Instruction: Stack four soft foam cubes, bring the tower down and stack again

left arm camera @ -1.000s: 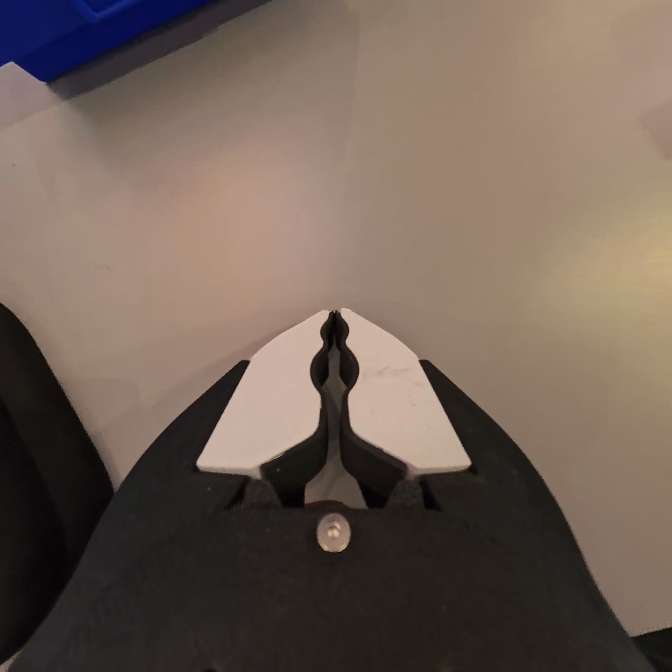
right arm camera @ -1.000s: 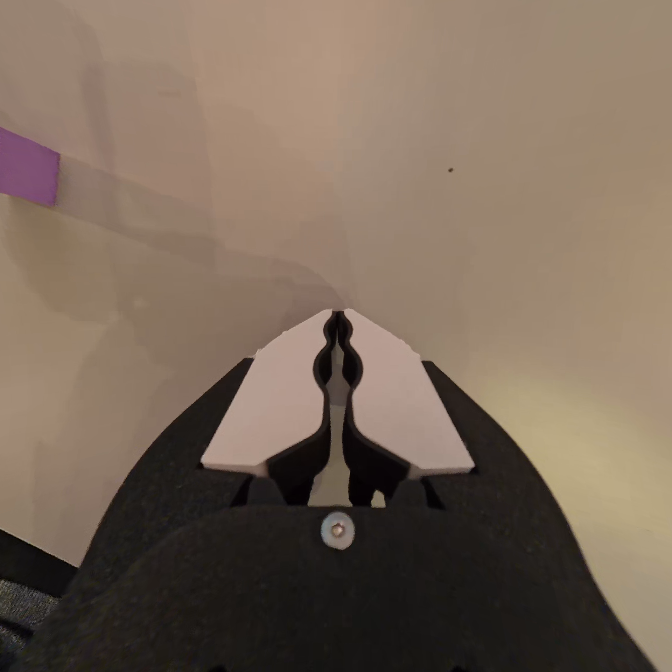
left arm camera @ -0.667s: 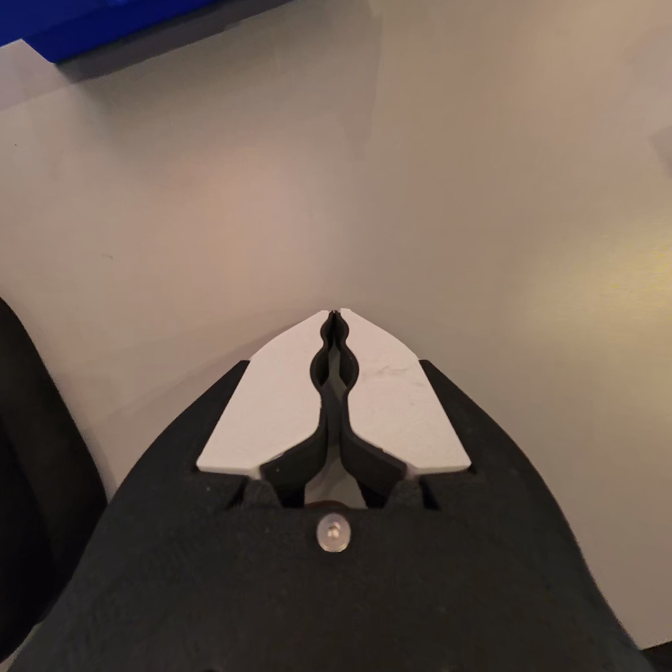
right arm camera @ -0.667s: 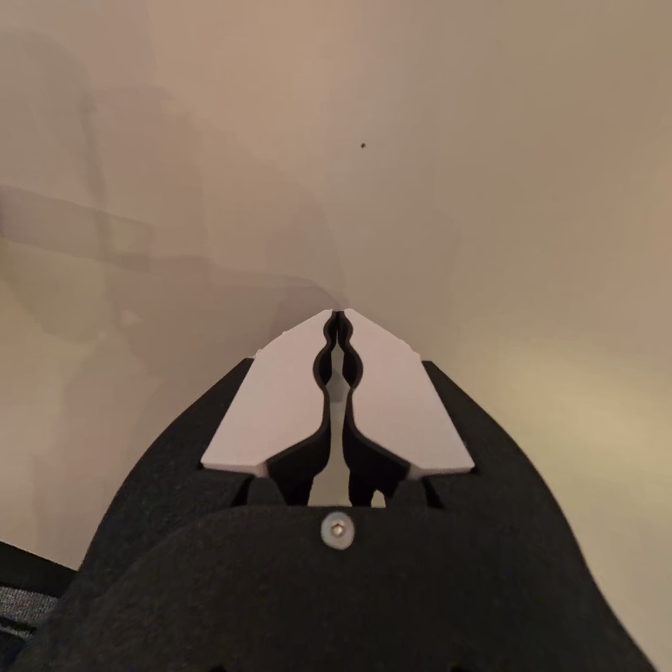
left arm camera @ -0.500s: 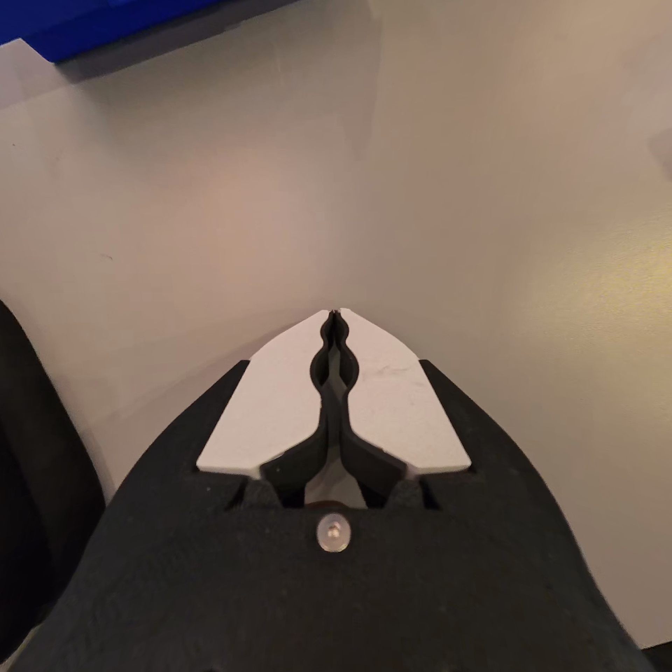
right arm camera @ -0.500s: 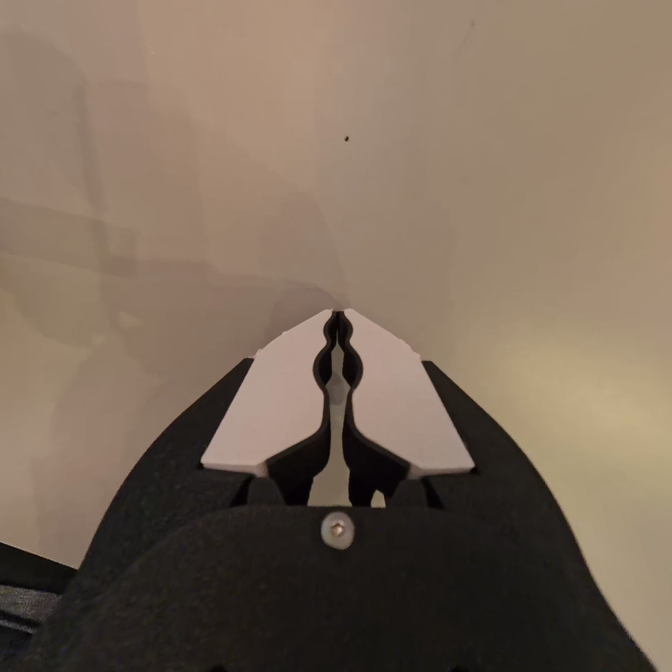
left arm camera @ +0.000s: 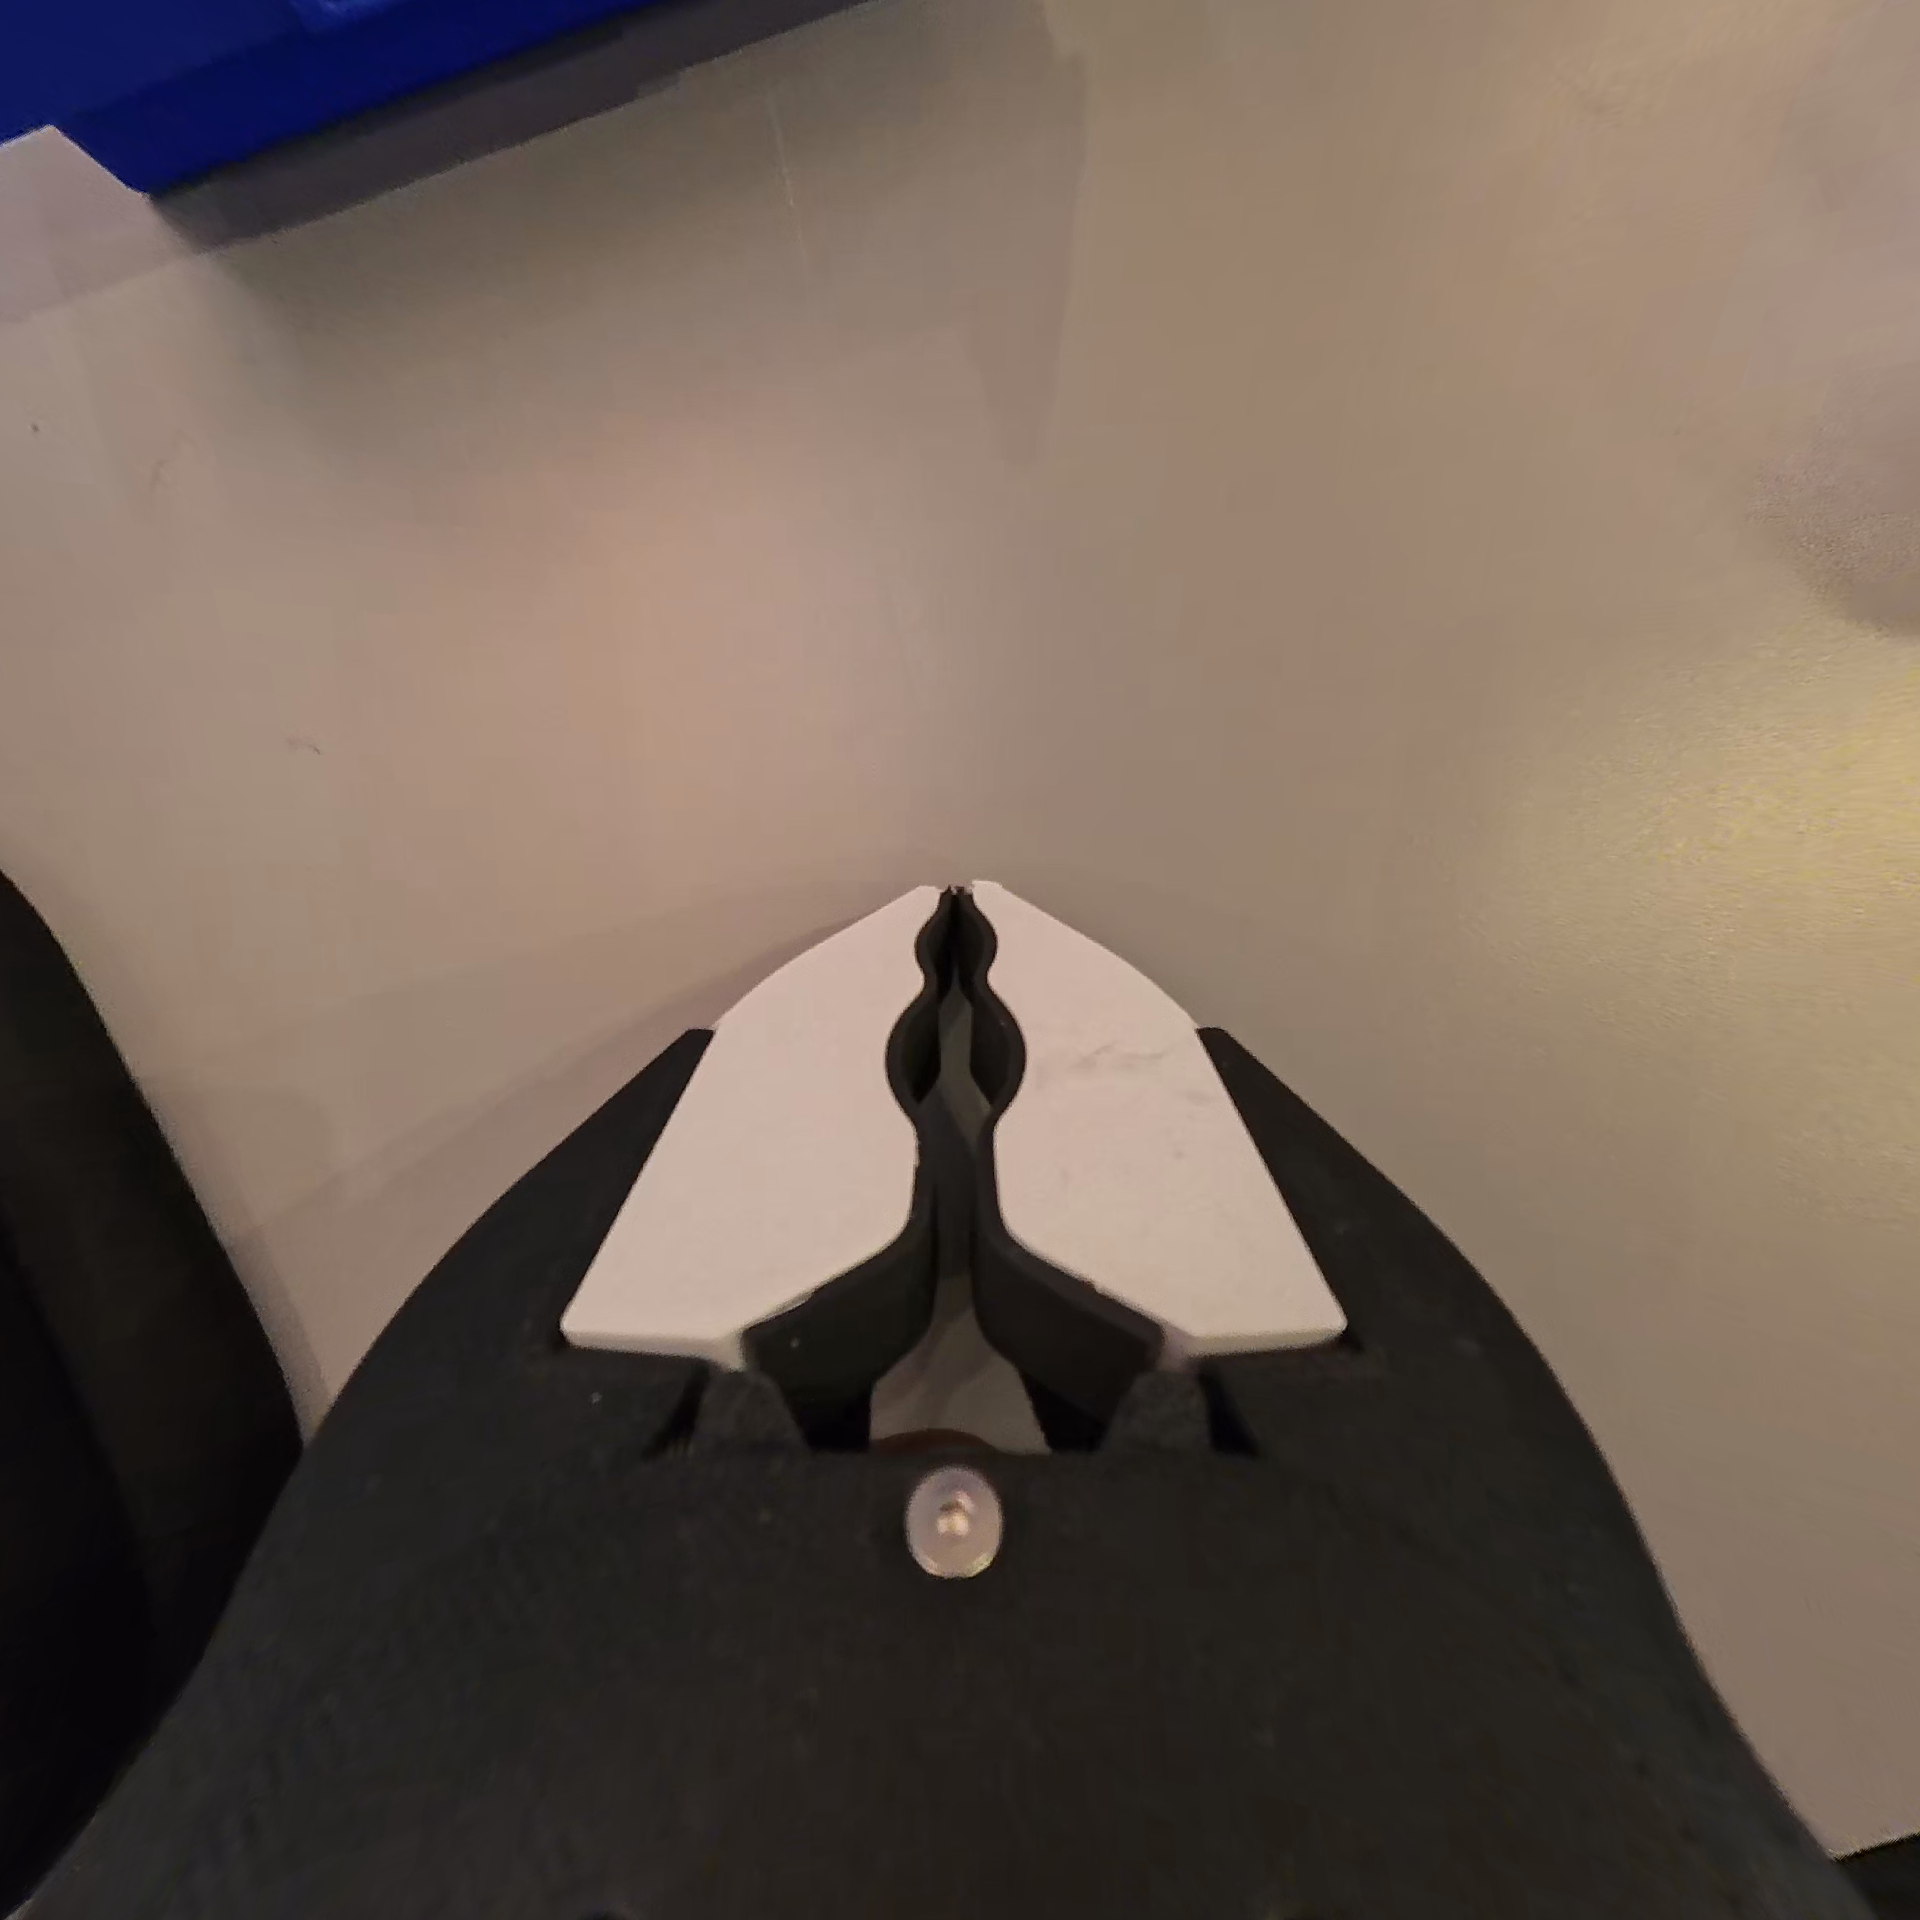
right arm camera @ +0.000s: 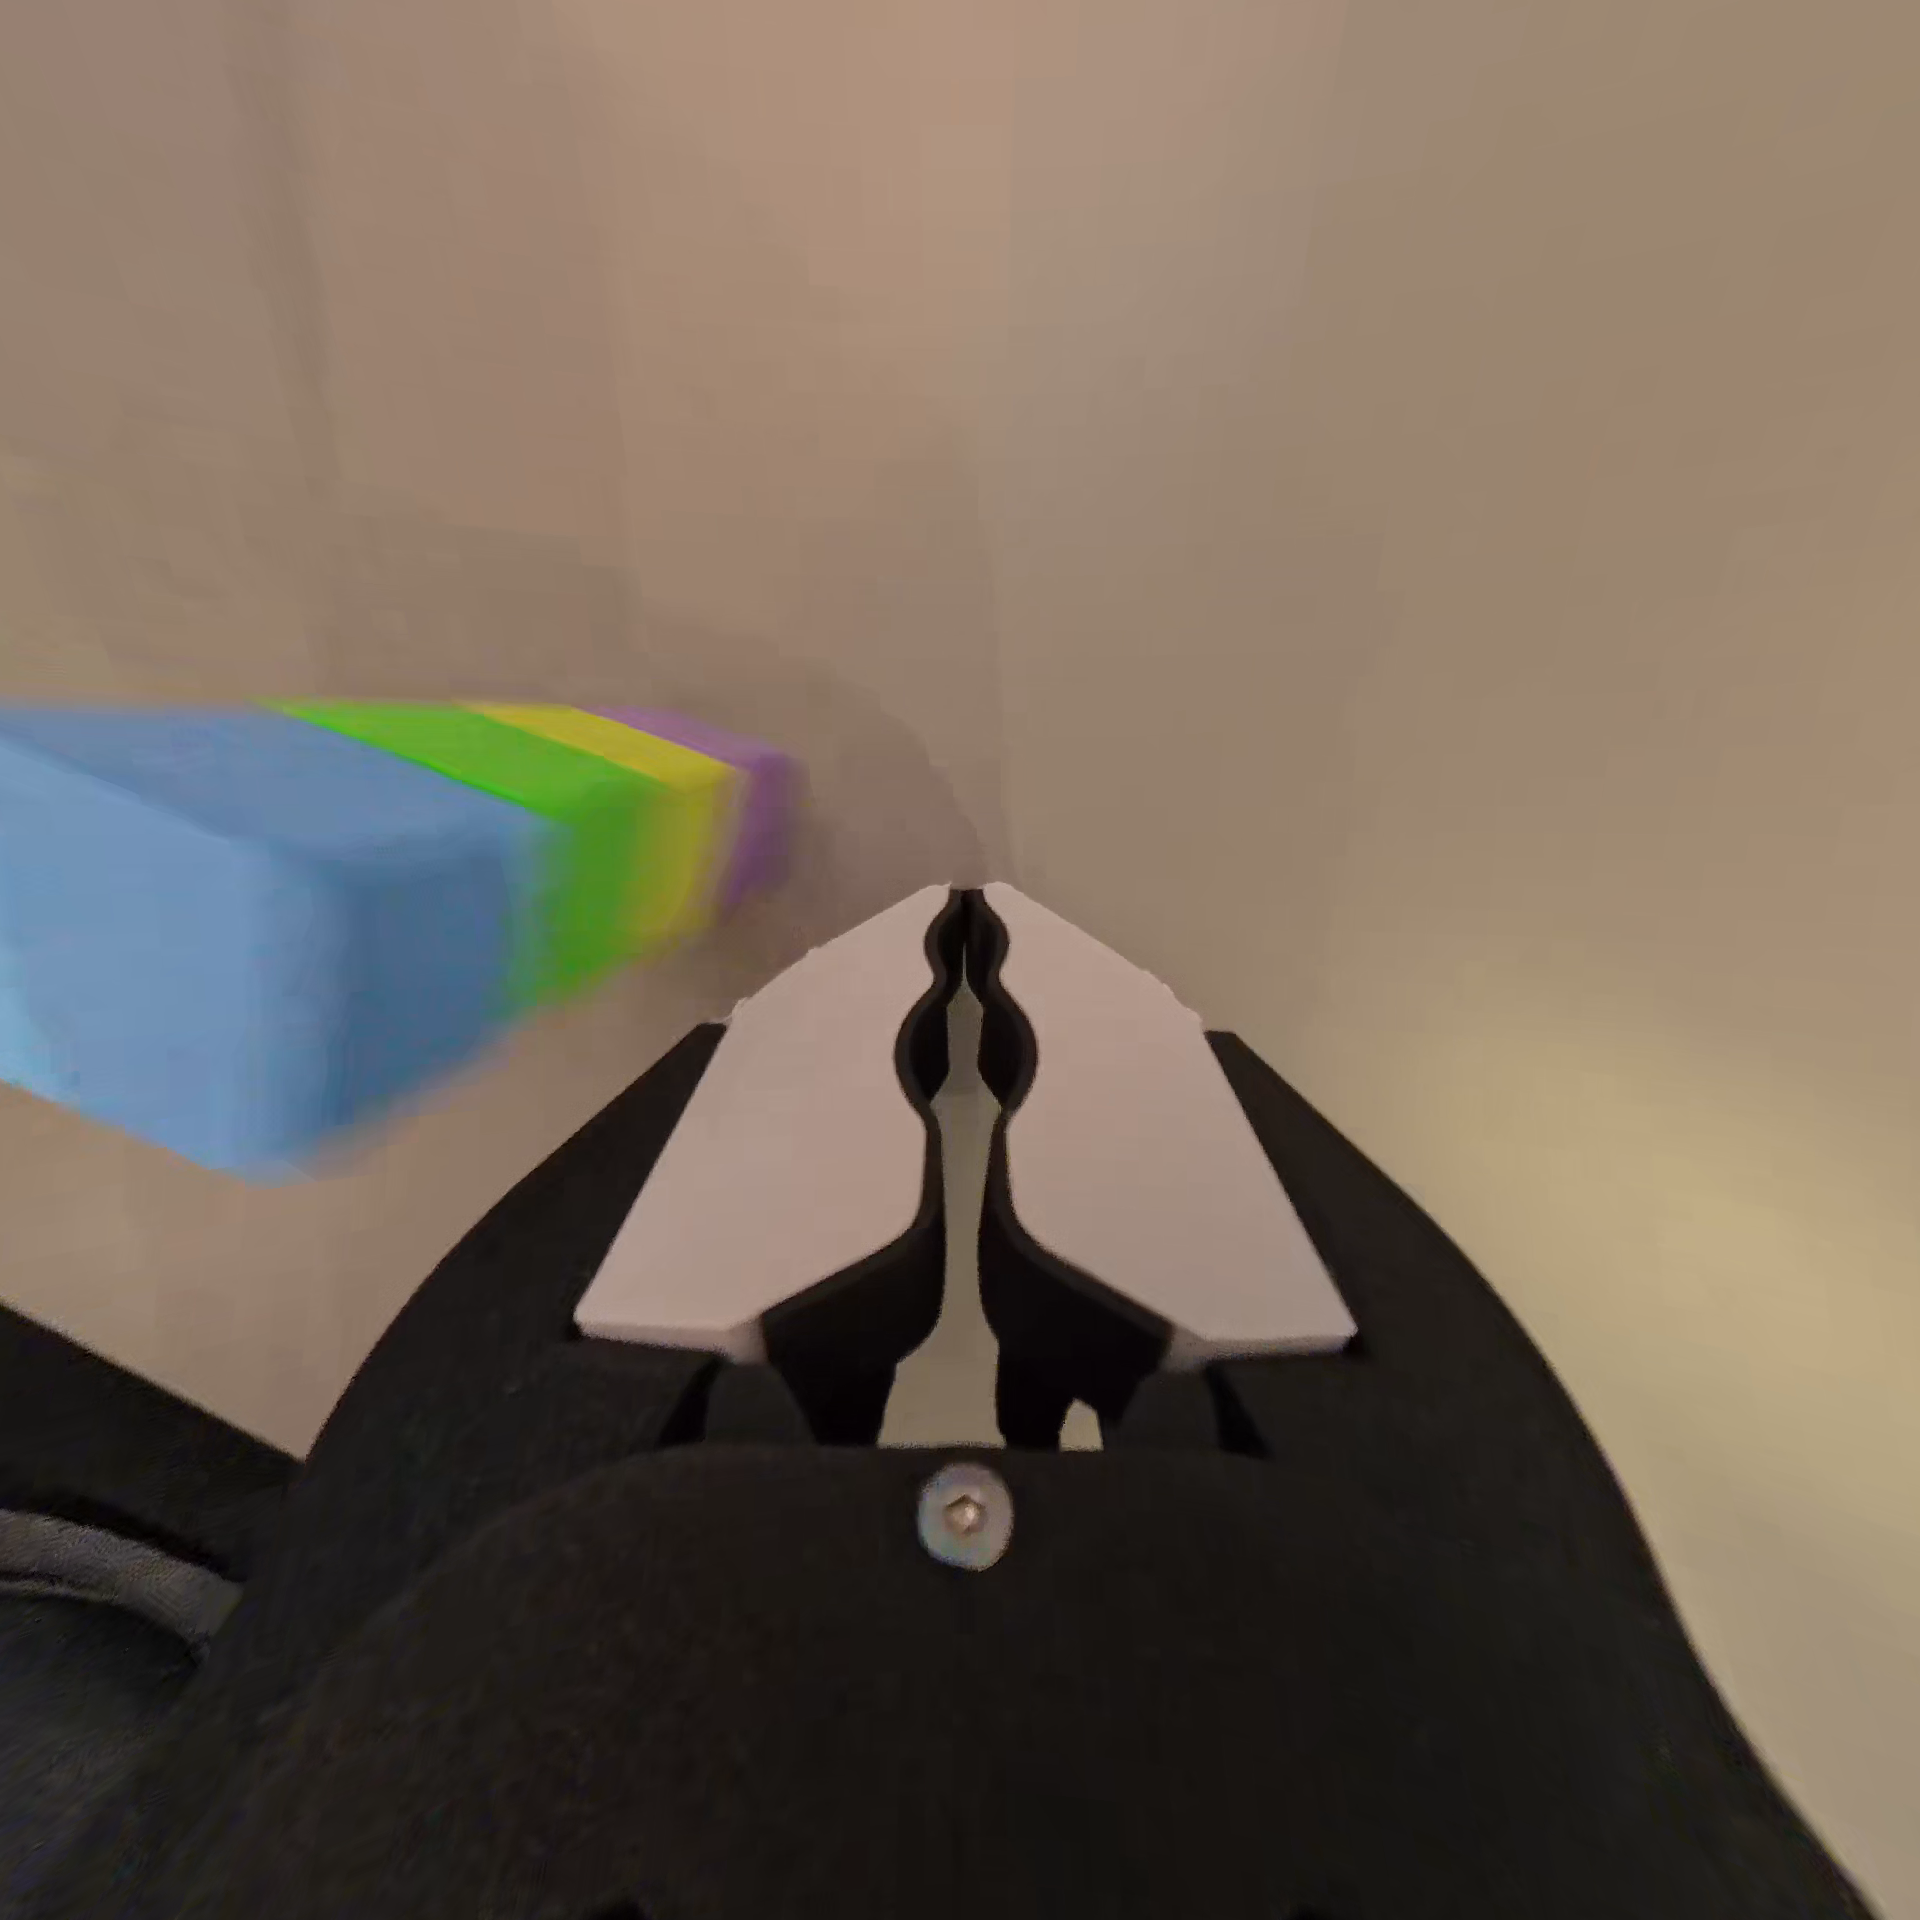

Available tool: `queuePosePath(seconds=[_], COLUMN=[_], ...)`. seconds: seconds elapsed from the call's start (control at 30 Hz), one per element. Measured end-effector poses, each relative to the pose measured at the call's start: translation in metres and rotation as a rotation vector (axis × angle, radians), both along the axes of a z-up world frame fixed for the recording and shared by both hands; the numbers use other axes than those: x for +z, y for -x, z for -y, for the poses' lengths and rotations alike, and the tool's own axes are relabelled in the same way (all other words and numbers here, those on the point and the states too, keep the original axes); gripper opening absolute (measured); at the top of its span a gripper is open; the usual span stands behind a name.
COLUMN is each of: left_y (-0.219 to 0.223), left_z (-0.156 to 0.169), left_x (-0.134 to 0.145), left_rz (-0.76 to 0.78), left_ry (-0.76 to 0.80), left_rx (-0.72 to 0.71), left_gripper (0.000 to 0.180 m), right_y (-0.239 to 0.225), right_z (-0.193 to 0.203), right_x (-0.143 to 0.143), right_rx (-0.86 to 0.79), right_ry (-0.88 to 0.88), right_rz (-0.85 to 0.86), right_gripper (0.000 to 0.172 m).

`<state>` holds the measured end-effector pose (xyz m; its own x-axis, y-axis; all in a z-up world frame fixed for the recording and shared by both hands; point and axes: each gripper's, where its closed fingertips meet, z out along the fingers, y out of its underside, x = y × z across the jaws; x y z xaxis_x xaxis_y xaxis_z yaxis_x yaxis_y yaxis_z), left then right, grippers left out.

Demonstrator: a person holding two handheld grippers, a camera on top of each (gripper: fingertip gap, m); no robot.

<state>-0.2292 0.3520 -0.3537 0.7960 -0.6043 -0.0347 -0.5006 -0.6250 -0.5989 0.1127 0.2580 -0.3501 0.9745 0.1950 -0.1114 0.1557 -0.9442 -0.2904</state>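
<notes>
A pale table [left arm camera: 1351, 520] fills most of both views and serves as the ground for everything else. On it, in the right wrist view, four foam cubes [right arm camera: 416, 914] sit pressed together in one line, blurred by motion: the blue cube [right arm camera: 208, 935] is nearest the camera, then the green cube [right arm camera: 561, 862], the yellow cube [right arm camera: 675, 831] and the purple cube [right arm camera: 764, 821] farthest off. The right gripper [right arm camera: 961, 891] is over the table just to the right of the purple end of that line, not touching it, its white fingers [right arm camera: 810, 1122] clenched tip to tip on nothing. In the left wrist view, the left gripper [left arm camera: 958, 888] is likewise closed and empty above bare table. A blue bin [left arm camera: 312, 94] lies at the table's far left edge.
</notes>
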Motion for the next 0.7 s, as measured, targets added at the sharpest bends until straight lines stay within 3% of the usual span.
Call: queuePosePath(seconds=[0.1, 0.2, 0.7], left_y=[0.003, 0.01, 0.012], left_z=[0.001, 0.001, -0.001], left_x=[0.0, 0.001, 0.0], left_rz=[-0.002, -0.002, 0.009], left_ry=[0.002, 0.002, 0.006], left_rx=[0.005, 0.018, 0.025], left_gripper=[0.0, 0.0, 0.0], right_y=[0.059, 0.09, 0.057], right_z=[-0.015, -0.026, -0.017], right_x=[0.007, 0.02, 0.028], right_rx=[0.111, 0.159, 0.148], right_ry=[-0.007, -0.039, -0.069], right_rz=[0.01, -0.033, -0.074], right_gripper=[0.0, 0.0, 0.0])
